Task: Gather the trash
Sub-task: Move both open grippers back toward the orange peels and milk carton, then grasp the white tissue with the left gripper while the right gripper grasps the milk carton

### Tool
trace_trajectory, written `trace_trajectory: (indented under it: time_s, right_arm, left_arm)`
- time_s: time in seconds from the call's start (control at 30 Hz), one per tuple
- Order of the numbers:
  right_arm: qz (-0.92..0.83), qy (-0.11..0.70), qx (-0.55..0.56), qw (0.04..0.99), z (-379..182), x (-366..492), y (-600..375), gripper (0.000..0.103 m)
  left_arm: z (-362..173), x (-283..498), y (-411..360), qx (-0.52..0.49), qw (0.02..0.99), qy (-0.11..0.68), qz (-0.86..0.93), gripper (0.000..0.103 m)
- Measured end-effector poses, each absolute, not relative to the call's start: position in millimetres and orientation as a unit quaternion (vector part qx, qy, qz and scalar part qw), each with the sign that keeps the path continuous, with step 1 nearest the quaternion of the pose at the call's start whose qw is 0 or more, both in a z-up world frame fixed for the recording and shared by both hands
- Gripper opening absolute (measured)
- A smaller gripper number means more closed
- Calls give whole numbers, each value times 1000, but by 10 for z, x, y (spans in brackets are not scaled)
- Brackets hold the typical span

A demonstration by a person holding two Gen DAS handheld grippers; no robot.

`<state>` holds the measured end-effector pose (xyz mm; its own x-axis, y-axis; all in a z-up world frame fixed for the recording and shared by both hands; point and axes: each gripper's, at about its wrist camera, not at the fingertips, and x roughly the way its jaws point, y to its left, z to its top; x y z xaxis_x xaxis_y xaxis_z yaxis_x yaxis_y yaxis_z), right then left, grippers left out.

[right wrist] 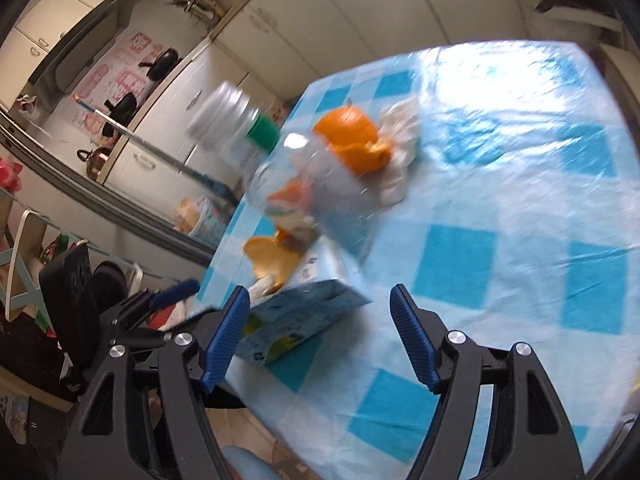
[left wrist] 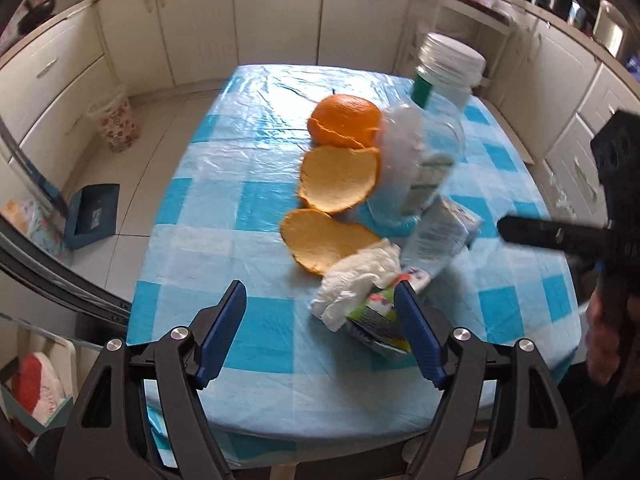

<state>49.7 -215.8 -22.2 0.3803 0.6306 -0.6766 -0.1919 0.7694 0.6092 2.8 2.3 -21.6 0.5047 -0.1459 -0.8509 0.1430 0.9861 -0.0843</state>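
Trash lies in a row on the blue-checked table point(left wrist: 248, 248): orange peels point(left wrist: 340, 176), a clear plastic bottle with a green cap point(left wrist: 424, 148), a light blue carton point(left wrist: 444, 236), a crumpled white tissue point(left wrist: 356, 280) and a small colourful carton point(left wrist: 380, 320). My left gripper point(left wrist: 320, 332) is open, its right finger beside the small carton. My right gripper point(right wrist: 316, 332) is open above the table edge, with the blue carton point(right wrist: 296, 320) by its left finger. The bottle point(right wrist: 304, 184) and peels point(right wrist: 352, 140) lie beyond. The other gripper shows at the right of the left wrist view point(left wrist: 560, 236).
A white tub with a lid point(left wrist: 452, 64) stands on the table's far side. Cream kitchen cabinets point(left wrist: 200, 28) surround the table. A patterned bin point(left wrist: 116, 120) and a blue dustpan point(left wrist: 92, 216) sit on the floor at left. A chair point(right wrist: 24, 248) stands at left.
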Motion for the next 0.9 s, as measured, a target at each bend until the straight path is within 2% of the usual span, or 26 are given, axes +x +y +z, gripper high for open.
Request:
trace_trajectory:
  time_s: [0.1, 0.17, 0.37, 0.5, 0.63, 0.73, 0.77, 0.8, 0.87, 0.9]
  right_arm:
    - [247, 506, 219, 797, -316, 499, -1996, 76]
    - [241, 518, 217, 791, -387, 519, -1910, 76]
    - [208, 531, 102, 815, -325, 541, -1809, 76]
    - [225, 534, 83, 810, -227, 530, -1863, 58]
    - [238, 534, 95, 806, -249, 494, -1906, 55]
    - [258, 535, 137, 793, -306, 504, -1894, 40]
    - [262, 532, 144, 792, -307, 490, -1903, 31]
    - [264, 529, 148, 793, -301, 481, -1922, 25]
    - [256, 521, 149, 800, -246, 476, -1955, 21]
    - [254, 517, 154, 803, -225, 465, -2001, 21]
  left_arm:
    - [-301, 36, 63, -13, 857, 506, -96, 73]
    - [-349, 21, 30, -14, 851, 511, -120, 73]
    - [-350, -67, -21, -1, 845, 513, -153, 73]
    - [-355, -32, 45, -6, 849, 511, -136, 72]
    - [-374, 7, -63, 26, 858, 499, -122, 73]
    - [-445, 19, -249, 87, 864, 486, -98, 72]
    - [-482, 30, -292, 100, 865, 483, -89, 61]
    - [-520, 56, -303, 97, 862, 489, -92, 41]
    - [-558, 96, -263, 72, 853, 506, -105, 13]
    - [-547, 97, -229, 61, 854, 506, -106, 11]
